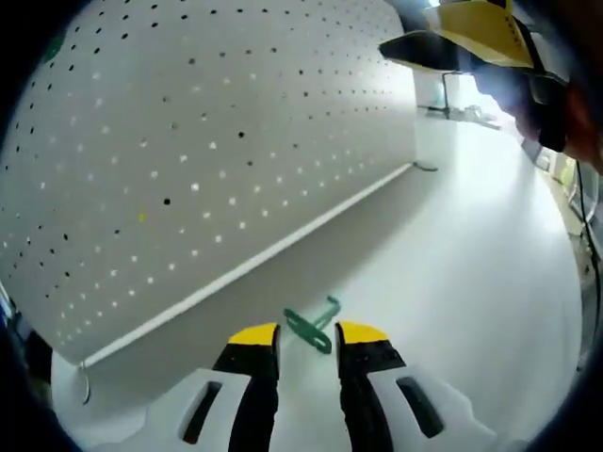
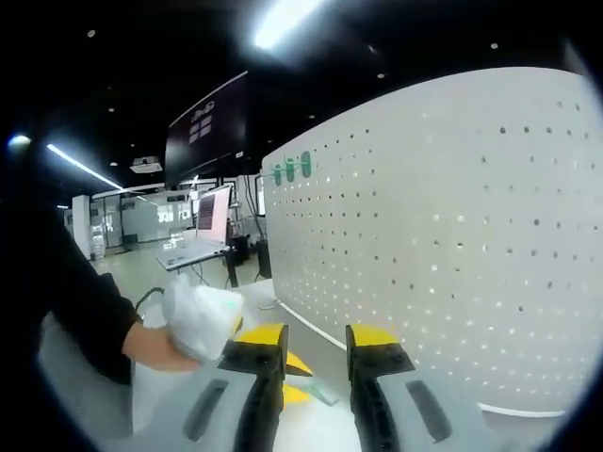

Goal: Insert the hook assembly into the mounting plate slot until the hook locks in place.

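1. Fingers of your left gripper (image 1: 308, 341) stand apart in the left gripper view, gripping nothing; the green hook (image 1: 313, 325) lies on the white table (image 1: 471, 245) between their tips, near the pegboard (image 1: 188, 141).
2. Your right gripper (image 2: 316, 344) stands parted and empty in the right gripper view, beside the pegboard (image 2: 452, 226); a hand (image 2: 193, 325) is at left.

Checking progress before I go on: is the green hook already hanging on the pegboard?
No, the green hook lies on the white table, ahead of the open left tongs.

bright, even overhead light | ceiling strip (image 2: 283, 21) glares | fisheye-bent edges | slight blur
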Motion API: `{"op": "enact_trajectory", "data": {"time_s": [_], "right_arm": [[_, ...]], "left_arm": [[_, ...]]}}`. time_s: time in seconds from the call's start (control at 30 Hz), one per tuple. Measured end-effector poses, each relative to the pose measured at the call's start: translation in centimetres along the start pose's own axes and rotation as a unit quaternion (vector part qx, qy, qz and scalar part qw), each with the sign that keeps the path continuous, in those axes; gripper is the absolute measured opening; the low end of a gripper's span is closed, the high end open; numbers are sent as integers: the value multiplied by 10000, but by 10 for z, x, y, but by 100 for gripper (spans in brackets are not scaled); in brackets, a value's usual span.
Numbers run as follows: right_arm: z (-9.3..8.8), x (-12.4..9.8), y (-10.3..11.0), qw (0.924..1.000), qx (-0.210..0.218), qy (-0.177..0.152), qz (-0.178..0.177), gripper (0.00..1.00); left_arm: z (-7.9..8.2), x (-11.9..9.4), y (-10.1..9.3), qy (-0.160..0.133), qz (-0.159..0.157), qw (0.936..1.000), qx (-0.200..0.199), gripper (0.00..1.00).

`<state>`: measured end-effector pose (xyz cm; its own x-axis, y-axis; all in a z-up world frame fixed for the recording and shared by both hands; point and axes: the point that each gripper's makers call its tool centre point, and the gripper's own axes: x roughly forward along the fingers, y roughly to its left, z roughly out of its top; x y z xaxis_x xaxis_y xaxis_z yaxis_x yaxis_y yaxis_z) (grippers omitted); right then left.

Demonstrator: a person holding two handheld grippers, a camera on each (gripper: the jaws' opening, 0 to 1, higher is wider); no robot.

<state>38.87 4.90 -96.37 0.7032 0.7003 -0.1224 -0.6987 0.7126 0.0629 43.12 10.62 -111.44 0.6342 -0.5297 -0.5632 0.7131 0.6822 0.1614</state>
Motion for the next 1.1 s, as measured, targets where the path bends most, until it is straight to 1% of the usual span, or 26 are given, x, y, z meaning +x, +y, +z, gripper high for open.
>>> {"op": "enact_trajectory", "data": {"time_s": [0.2, 0.33, 0.4, 0.5, 0.57, 0.63, 0.73, 0.9, 1.0, 1.1], "right_arm": [[0, 0, 1, 10000, -24, 18, 13, 23], [2, 0, 1, 10000, -42, -2, 0, 23], [2, -1, 1, 10000, -36, -8, -6, 23], [1, -1, 1, 10000, -11, -13, 2, 23], [1, -1, 0, 10000, 7, -9, 5, 23], [0, -1, -1, 10000, 89, -27, 3, 23], [0, -1, -2, 9998, 181, -69, 1, 23], [-5, 1, -2, 9997, 240, -10, 5, 23], [-7, 1, -2, 9997, 248, 25, 10, 23], [-7, 1, -1, 9997, 233, 16, 12, 23]], "left_arm": [[-5, -9, 17, 3, 147, 9999, -48, 23], [-9, -13, 22, 28, 203, 9998, -87, 22], [-9, -12, 21, 28, 198, 9998, -46, 22], [-3, -10, 15, -34, 138, 9999, 78, 22], [1, -9, 11, -76, 95, 9997, 194, 20], [1, -7, 10, -47, 91, 9996, 277, 17], [0, -6, 9, -1, 41, 9998, 187, 16], [2, -4, 7, -2, -33, 9994, 332, 10], [5, -3, 7, -9, -30, 9995, 329, 10], [5, 2, 6, 46, -65, 9993, 362, 10]]}}
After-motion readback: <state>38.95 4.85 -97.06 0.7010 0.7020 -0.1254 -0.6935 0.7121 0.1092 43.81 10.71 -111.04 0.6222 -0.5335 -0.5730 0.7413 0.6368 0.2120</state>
